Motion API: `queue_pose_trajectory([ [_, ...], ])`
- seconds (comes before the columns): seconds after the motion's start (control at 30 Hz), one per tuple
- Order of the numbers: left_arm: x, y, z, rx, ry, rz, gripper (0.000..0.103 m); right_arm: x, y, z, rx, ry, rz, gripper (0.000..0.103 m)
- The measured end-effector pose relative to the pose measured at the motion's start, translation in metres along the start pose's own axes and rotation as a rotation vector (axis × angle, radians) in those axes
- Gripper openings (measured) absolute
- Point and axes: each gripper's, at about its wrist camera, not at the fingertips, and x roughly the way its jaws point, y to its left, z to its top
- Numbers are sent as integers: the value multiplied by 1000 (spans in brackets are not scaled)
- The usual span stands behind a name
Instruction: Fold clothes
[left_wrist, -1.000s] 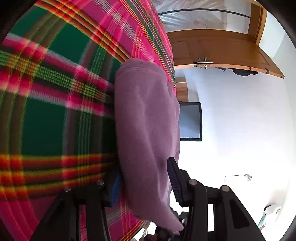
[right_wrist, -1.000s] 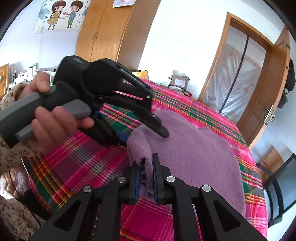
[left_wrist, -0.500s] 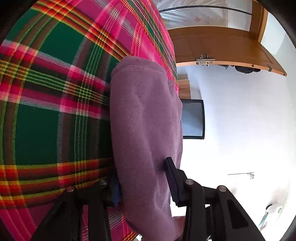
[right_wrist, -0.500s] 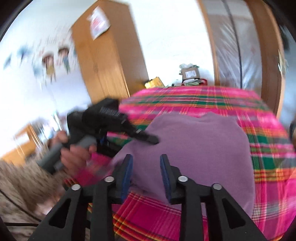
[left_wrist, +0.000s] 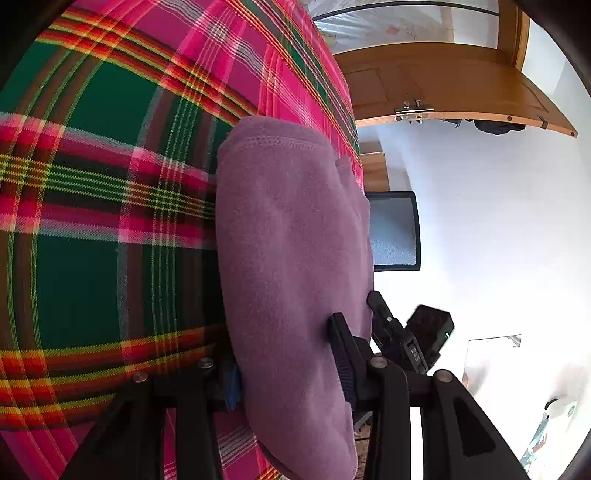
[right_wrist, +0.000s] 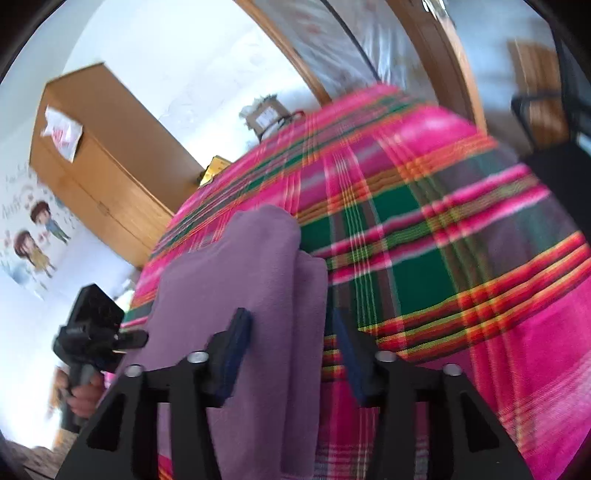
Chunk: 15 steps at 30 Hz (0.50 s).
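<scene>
A purple fleece garment (left_wrist: 291, 240) lies folded on the bed's pink and green plaid cover (left_wrist: 92, 240). My left gripper (left_wrist: 288, 369) is open, with the thick fold lying loosely between its jaws; one pad is hidden under the cloth. In the right wrist view the garment (right_wrist: 236, 266) runs between the jaws of my right gripper (right_wrist: 291, 350), which are opening and do not press on it. The left gripper (right_wrist: 133, 338) reaches onto the garment's left edge there. The right gripper (left_wrist: 380, 310) shows just behind the garment in the left wrist view.
The plaid cover (right_wrist: 424, 258) spreads wide to the right of the garment. A person's hand (right_wrist: 83, 395) holds the left gripper. A wardrobe (right_wrist: 99, 166) and a cardboard box (right_wrist: 266, 114) stand beyond the bed. A black chair (left_wrist: 395, 229) and a wooden door (left_wrist: 443, 85) are near the bed's edge.
My right gripper let go of the garment's edge beside the left gripper, opened wide, rolled and slid along the garment. The left gripper stayed put and its jaws narrowed slightly.
</scene>
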Motion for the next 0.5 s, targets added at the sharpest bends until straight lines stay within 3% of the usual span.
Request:
queue_pose_trajectory([
  [0.23,-10,8,-4,7,12,3,41,13,-8,9,33,34,91,53],
  [0.5,-14,10,-4,18,15,7,41,22,-5,14,7,62,128,56],
])
